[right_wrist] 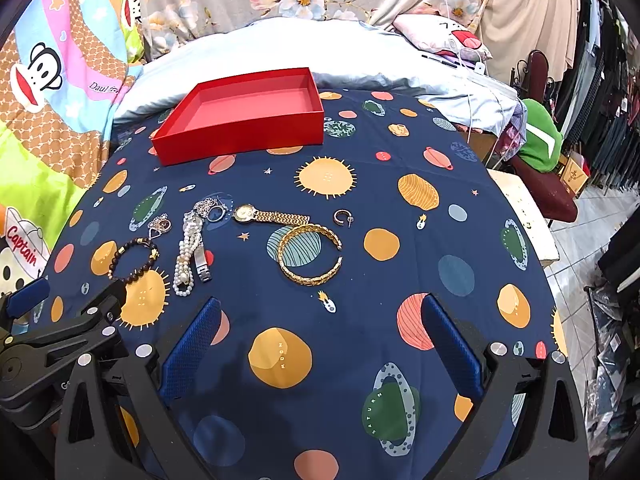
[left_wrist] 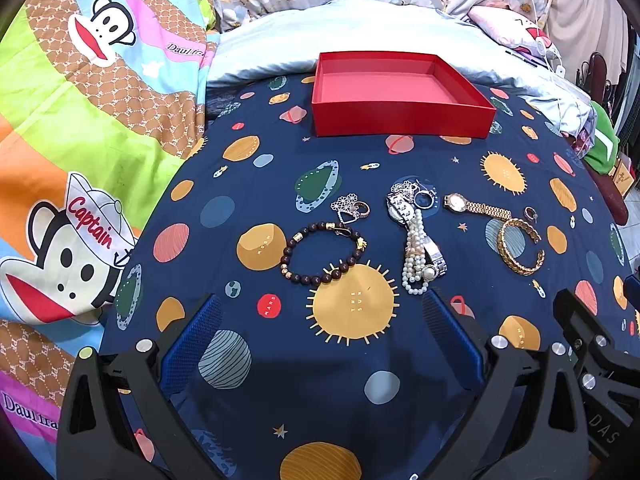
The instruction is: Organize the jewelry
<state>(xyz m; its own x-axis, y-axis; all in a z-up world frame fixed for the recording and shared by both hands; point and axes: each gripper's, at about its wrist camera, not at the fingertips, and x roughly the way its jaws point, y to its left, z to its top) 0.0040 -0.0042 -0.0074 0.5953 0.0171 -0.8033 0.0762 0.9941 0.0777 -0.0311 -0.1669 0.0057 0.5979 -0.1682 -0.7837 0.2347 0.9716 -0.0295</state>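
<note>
An empty red box (left_wrist: 400,120) (right_wrist: 240,136) stands at the far side of the navy space-print cloth. In front of it lie a dark bead bracelet (left_wrist: 320,256) (right_wrist: 134,260), a pearl bracelet (left_wrist: 416,264) (right_wrist: 184,264) over a silver watch (left_wrist: 434,254) (right_wrist: 202,260), a gold watch (left_wrist: 476,206) (right_wrist: 272,216), a gold cuff bangle (left_wrist: 520,246) (right_wrist: 310,256), a small hoop earring (left_wrist: 531,213) (right_wrist: 343,217) and silver charms (left_wrist: 350,208) (right_wrist: 160,222). My left gripper (left_wrist: 320,320) is open and empty, just short of the bead bracelet. My right gripper (right_wrist: 320,320) is open and empty, short of the bangle.
A cartoon monkey quilt (left_wrist: 80,140) lies to the left. A pale blue pillow (left_wrist: 360,28) lies behind the box. A green cloth (right_wrist: 540,140), a chair and hanging clothes are at the right, past the cloth's edge.
</note>
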